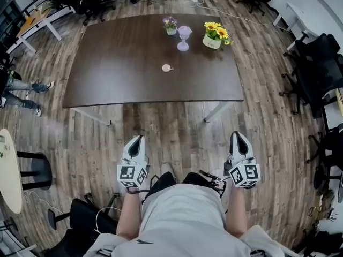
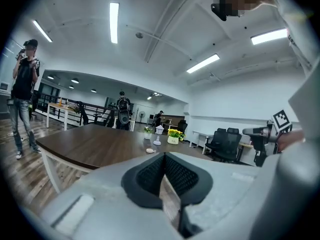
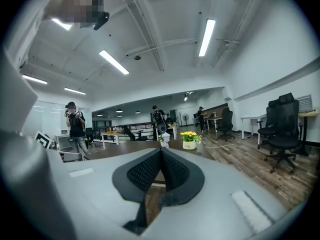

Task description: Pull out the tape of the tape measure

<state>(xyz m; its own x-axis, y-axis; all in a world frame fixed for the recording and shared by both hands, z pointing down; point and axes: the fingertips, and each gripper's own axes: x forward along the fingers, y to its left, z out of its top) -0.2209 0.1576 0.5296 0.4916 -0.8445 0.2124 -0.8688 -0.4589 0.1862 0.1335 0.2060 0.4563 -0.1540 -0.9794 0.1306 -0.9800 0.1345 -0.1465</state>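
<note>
The tape measure [image 1: 166,67] is a small round pale case lying alone near the middle of the dark brown table [image 1: 118,74]. In the left gripper view the tape measure [image 2: 149,151] shows just past the jaw tips, far off on the table top [image 2: 85,141]. My left gripper [image 1: 138,138] [image 2: 164,156] and right gripper [image 1: 236,135] [image 3: 161,151] are held low at my waist, well short of the table's near edge. Both are shut with nothing between their pads. The right gripper view does not show the tape measure.
At the table's far side stand a small pot of purple flowers [image 1: 170,25], a lilac goblet [image 1: 184,38] and a pot of yellow flowers [image 1: 216,35] [image 3: 189,139]. Office chairs [image 1: 316,68] stand to the right. A person [image 2: 23,94] stands left of the table. Wood floor lies between me and the table.
</note>
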